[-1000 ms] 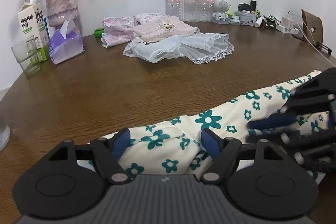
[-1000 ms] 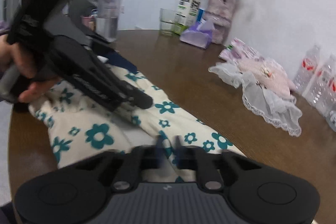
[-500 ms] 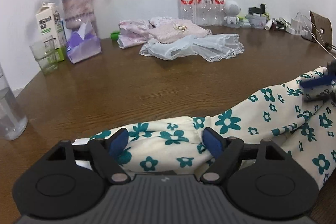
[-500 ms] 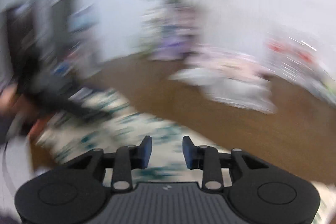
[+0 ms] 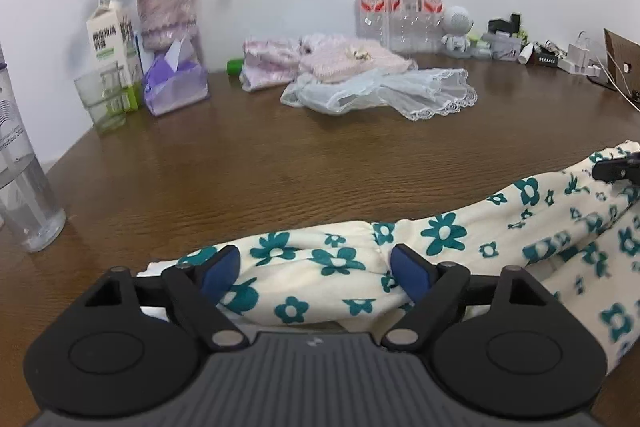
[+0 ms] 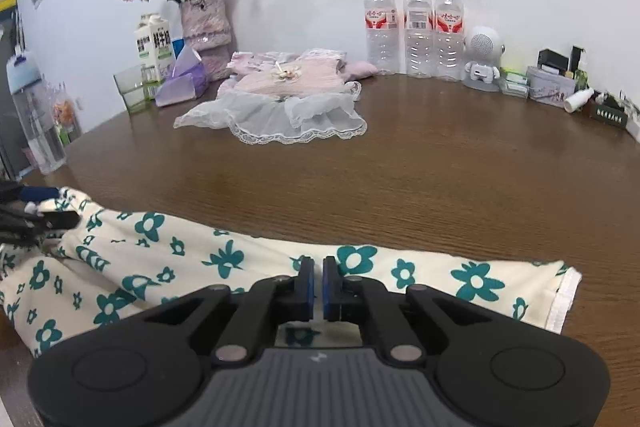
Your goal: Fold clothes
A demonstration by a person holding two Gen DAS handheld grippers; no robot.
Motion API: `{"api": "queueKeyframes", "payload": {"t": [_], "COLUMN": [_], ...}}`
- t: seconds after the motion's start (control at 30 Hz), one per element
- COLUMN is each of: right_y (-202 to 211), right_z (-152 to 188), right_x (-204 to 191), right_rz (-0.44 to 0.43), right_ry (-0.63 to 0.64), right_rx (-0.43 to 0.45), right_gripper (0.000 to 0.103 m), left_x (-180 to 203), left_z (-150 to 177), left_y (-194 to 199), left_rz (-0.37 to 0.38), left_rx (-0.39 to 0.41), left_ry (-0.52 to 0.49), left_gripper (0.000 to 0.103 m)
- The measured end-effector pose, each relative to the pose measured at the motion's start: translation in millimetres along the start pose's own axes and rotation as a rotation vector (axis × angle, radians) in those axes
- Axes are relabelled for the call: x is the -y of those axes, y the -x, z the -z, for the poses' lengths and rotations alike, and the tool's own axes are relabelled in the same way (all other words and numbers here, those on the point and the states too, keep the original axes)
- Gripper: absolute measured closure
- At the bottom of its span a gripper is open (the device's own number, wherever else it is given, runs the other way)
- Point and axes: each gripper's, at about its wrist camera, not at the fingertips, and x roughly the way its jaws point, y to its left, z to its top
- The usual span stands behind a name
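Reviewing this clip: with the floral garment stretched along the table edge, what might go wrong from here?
1. The left tongs stand wide open around bunched floral garment; closing could catch several layers.
2. The right tongs are closing over the cloth with nothing visibly pinched, so a pull may slip.
3. The garment lies near the table edge and could slide off.

A round, dark-brown wooden table (image 6: 440,179) carries cream, teal-flowered fabric trousers (image 6: 192,259) beneath the right gripper (image 6: 316,285); pink-and-white lace clothes (image 6: 280,99) lie far ahead.
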Motion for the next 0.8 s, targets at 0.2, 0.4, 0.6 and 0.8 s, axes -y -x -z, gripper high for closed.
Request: {"api": "queueKeyframes", "payload": {"t": [0.2,0.4,0.6,0.8], "right_y": [-20,-55,-51,-53], "right_z": [-30,-28,-25,-19], "right_x": [-46,-69,-65,-59], "right_rz": [-0.147,-0.105,-0.111,-0.115], "right_ry": [0.081,0.114,0.098,0.078], "right_rx": [0.028,-0.043,-0.025,-0.015], "right_gripper": [0.092,0.093,0.093,0.092], "left_x": [47,68,54,21], "left_z": [-39,-20,-14,-8], "left_y": [1,-43,-29,-28], "left_rz": [0.102,0.044,0.029,-0.067], "left_rx": [0.062,-0.033,-0.032,-0.05], "left_ry": [-0.083,-0.069,0.015,0.1], "left_gripper": [0.024,0.043,0.043,0.041]}}
